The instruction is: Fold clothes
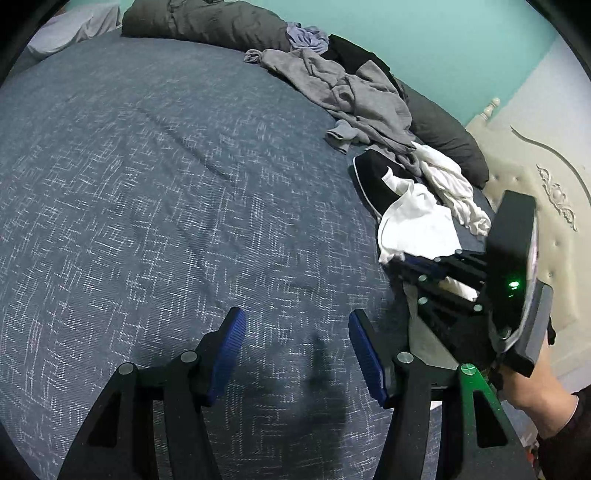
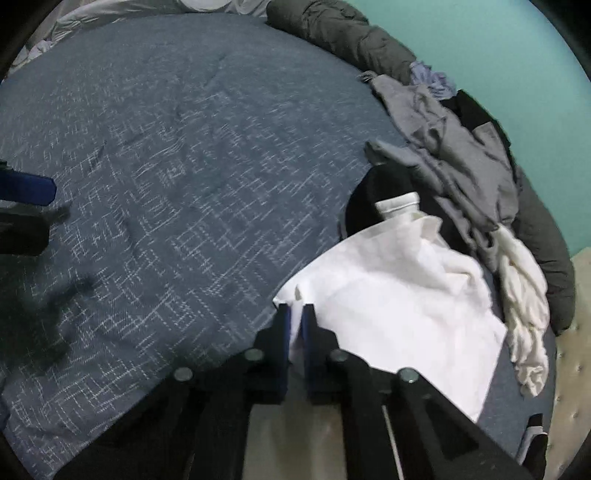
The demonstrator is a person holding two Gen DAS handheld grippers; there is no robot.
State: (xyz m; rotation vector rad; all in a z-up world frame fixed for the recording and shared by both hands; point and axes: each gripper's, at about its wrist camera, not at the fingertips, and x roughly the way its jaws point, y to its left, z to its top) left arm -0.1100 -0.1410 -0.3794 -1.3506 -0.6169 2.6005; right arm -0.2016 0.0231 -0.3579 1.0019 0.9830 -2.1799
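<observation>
Right now my right claw [image 2: 296, 314] is pinched nearly closed on a corner of the white garment [image 2: 399, 295], fabric bunched between the two blue pads [image 2: 306, 332]. That garment spreads out to the right of the claw on the blue patterned bed cover [image 2: 166, 184], partly lying over a black garment [image 2: 373, 192]. My left claw [image 1: 295, 332] hangs wide open over bare bed cover, nothing between its blue pads [image 1: 229, 347], and its shadow falls on the cover just below. From the left wrist view I see the right claw [image 1: 413, 264] off to the right with white cloth at its tip, and the hand [image 1: 532, 391] holding that tool at the lower right edge. Rest of the pile runs along the far right side of the bed: a grey garment [image 1: 354, 92] crumpled over the black one, a twisted cream-white piece [image 1: 454, 188] just beside it, a pale purple item [image 1: 306, 37] further back. Dark grey duvet [image 1: 207, 22] bunched along the far edge against the teal wall [image 1: 443, 44]. Cream headboard [image 1: 535, 177] at right.
</observation>
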